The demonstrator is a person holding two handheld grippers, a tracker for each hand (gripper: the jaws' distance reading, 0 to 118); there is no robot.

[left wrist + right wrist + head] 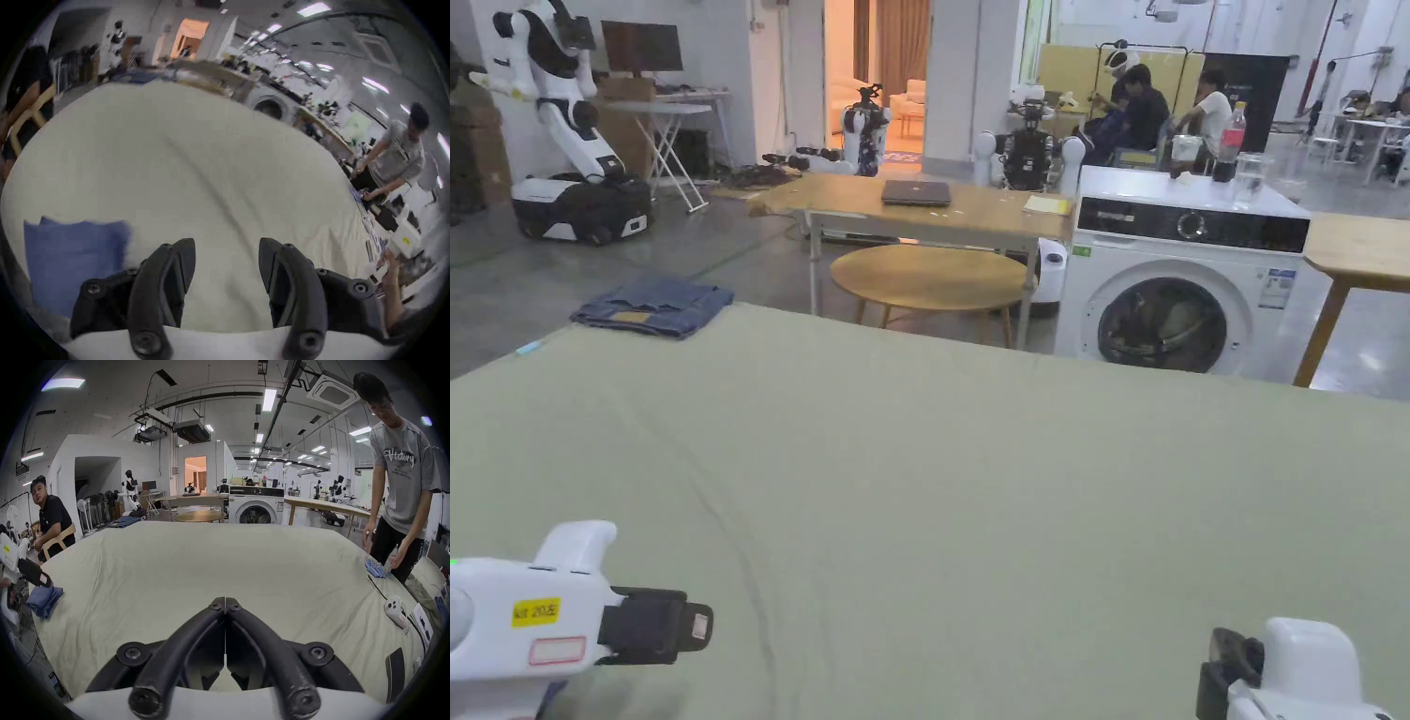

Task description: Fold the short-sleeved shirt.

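left gripper (226,263) agape, right gripper (225,603) closed, shirt (45,600) perhaps folded

Ceiling lights bright; fisheye edges dark; left gripper view motion-blurred

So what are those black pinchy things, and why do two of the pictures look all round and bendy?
They are grippers, tools with two jaws that a person holds, one in each hand. One picture comes from a camera on the person's head, looking down at a big table under a pale cloth. The two round ones come from little cameras riding on the grippers; their lenses bend the view. The left gripper has its jaws apart, open. The right gripper has its jaws closed together. Neither holds anything. A folded blue garment lies at the cloth's left edge, beside the left gripper. Folded jeans sit at the far corner, and a white controller lies on the right.
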